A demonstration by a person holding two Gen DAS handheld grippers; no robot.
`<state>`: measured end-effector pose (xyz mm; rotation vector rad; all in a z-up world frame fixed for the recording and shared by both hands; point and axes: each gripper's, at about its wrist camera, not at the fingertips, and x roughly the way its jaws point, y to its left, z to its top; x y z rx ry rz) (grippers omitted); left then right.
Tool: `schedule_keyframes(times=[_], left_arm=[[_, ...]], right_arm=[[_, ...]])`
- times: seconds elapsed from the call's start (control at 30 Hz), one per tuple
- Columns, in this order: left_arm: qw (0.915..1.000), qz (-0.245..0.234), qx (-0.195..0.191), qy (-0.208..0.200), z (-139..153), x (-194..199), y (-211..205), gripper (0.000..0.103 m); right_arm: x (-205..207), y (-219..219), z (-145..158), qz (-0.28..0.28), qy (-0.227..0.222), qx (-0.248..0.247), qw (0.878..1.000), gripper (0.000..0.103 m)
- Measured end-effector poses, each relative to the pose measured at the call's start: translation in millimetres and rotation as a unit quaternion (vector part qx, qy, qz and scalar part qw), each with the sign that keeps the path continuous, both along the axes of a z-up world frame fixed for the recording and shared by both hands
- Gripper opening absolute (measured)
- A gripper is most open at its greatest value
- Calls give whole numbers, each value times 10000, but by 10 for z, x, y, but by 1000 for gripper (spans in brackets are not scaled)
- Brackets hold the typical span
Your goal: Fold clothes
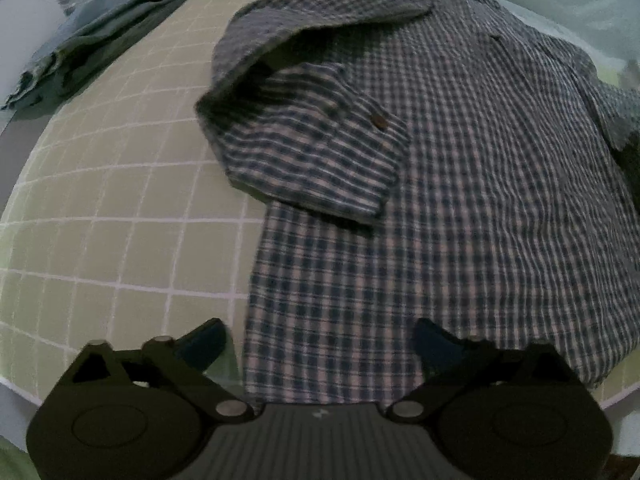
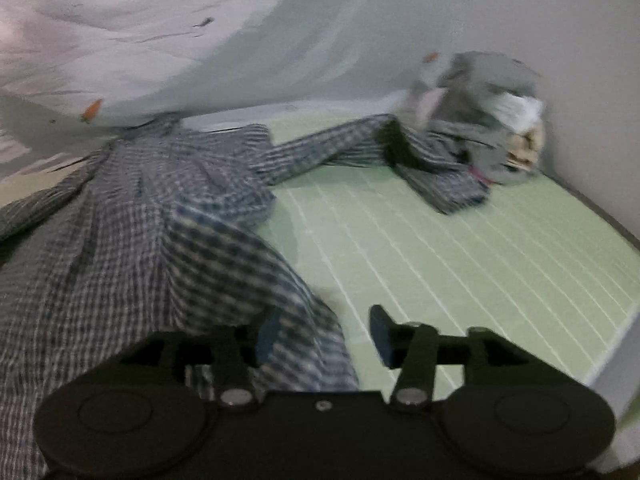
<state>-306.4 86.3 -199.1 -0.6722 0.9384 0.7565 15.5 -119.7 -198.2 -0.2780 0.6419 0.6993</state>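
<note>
Checked shirt spread on gridded mat, one sleeve folded in. Left hand-held gripper wide above hem; right hand-held gripper wide, shirt edge between its jaws. Best pinch the edge squarely, fold evenly.

One checked shirt, one folded green garment, one clothes heap.

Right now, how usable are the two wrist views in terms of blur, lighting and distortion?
Left wrist view: dim, strong fisheye bending the green grid mat lines, slight softness, yet the checked shirt reads clearly. Right wrist view: noticeably blurred, especially the pile of clothes at the back and the shirt's near hem; lighting flat, no glare.
</note>
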Motion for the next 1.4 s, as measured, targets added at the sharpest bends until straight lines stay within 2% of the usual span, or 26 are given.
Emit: schedule_keyframes(times=[0.1,0.17,0.23,0.27,0.3,0.33,0.37,0.4,0.43,0.5,0.63,0.7,0.77,0.83,0.9,0.93,1.0,1.1,1.17,1.23,1.27,1.3,1.33,1.37,1.4], left_arm=[[10000,48,17,-20,8,-47,62,85],[10000,37,21,-27,5,-56,82,85],[10000,34,84,-1,18,-45,57,81],[9999,35,120,-13,26,-35,40,79],[9999,35,156,-24,33,-25,22,72],[9998,30,180,-33,46,-10,21,65],[9998,21,200,-47,61,6,23,60],[9997,11,224,-68,74,19,20,48],[9997,20,227,-80,86,28,19,28],[9997,66,203,-89,107,40,22,4],[9992,249,304,-117,252,-44,20,3],[9983,318,319,-365,426,-154,8,3],[9973,338,331,-562,578,-235,-7,3],[9977,313,305,-527,572,-224,-5,4],[9988,361,172,-274,444,-173,21,4],[9987,429,98,-257,432,-187,41,3],[9969,572,14,-545,560,-297,81,3],[9939,540,164,-949,832,-414,139,4],[9965,396,262,-681,749,-339,181,8],[9990,405,197,-44,541,-248,207,8],[9988,452,157,86,487,-248,206,8],[9987,494,127,60,473,-274,202,13],[9985,537,97,35,459,-299,197,26],[9983,579,66,9,445,-325,192,34],[9981,621,36,-17,431,-350,188,49]], right_arm=[[211,93,-94,395,210,-51,9990,65],[409,143,-213,598,533,-13,9968,68],[572,234,-317,739,780,-74,9942,66],[611,267,-349,813,884,-72,9927,61],[650,299,-381,886,988,-68,9911,58],[674,315,-399,924,1097,-28,9897,46],[667,308,-399,945,1176,42,9885,33],[661,302,-400,966,1255,111,9873,8],[654,295,-399,985,1330,181,9861,3],[586,207,-316,771,1187,279,9895,2],[420,-148,1,-40,815,537,9952,2],[337,-416,226,-532,665,789,9932,2],[288,-557,297,-714,671,785,9921,2],[247,-636,287,-768,664,583,9931,2],[226,-616,96,-842,812,200,9929,3],[194,-609,64,-927,904,185,9914,3],[129,-596,5,-1090,1078,155,9881,3],[-55,-546,249,-797,494,152,9955,3],[-53,-502,257,-738,412,-20,9964,4],[-6,-485,81,-883,625,-427,9932,6],[-8,-470,39,-983,701,-558,9911,7],[-10,-454,-3,-1083,777,-689,9887,10],[-13,-440,-44,-1179,846,-816,9861,15],[-57,-445,-24,-1186,726,-799,9871,39],[-106,-441,-6,-1138,566,-835,9884,62]])
